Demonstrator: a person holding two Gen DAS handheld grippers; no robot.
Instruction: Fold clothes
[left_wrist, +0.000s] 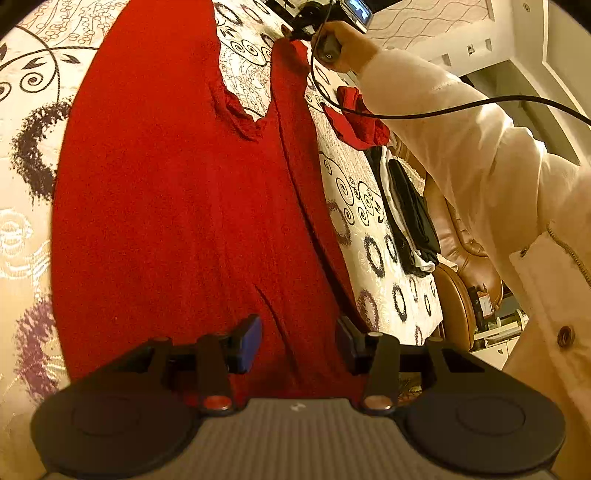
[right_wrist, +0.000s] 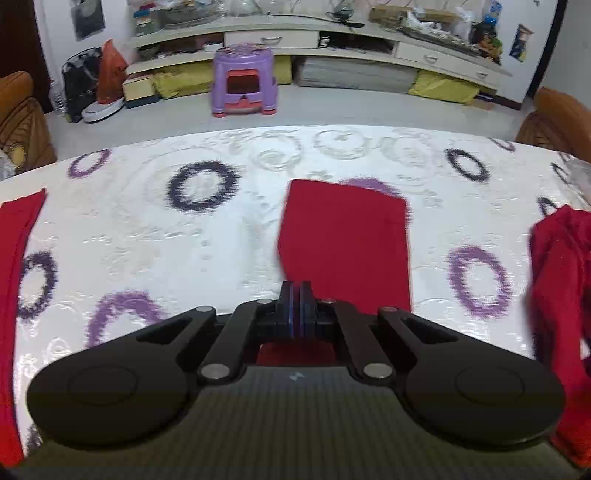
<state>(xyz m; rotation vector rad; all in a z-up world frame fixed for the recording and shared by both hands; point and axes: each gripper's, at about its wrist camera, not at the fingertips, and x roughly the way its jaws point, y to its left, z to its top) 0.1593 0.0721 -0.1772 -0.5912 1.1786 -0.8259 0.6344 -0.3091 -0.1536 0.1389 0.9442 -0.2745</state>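
Patterned bedspread (right_wrist: 229, 236) carries a red sweater (left_wrist: 177, 206) spread flat. Left gripper (left_wrist: 299, 341) hovers wide open over its hem, empty. Right gripper (right_wrist: 300, 295), pinched tight on a sleeve (right_wrist: 347, 240), looks mid-fold; next, lay it across the body.

Count – two grippers: left (left_wrist: 299, 341), right (right_wrist: 298, 295). One red sweater (left_wrist: 177, 206), one dark clothes pile (left_wrist: 410, 214), one purple stool (right_wrist: 243, 79) – one patterned bedspread (right_wrist: 147, 229).

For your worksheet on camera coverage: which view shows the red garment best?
The left wrist view: the red garment lies spread across the patterned tablecloth, body and sleeve visible. The right wrist view shows only red cloth strips and edges.
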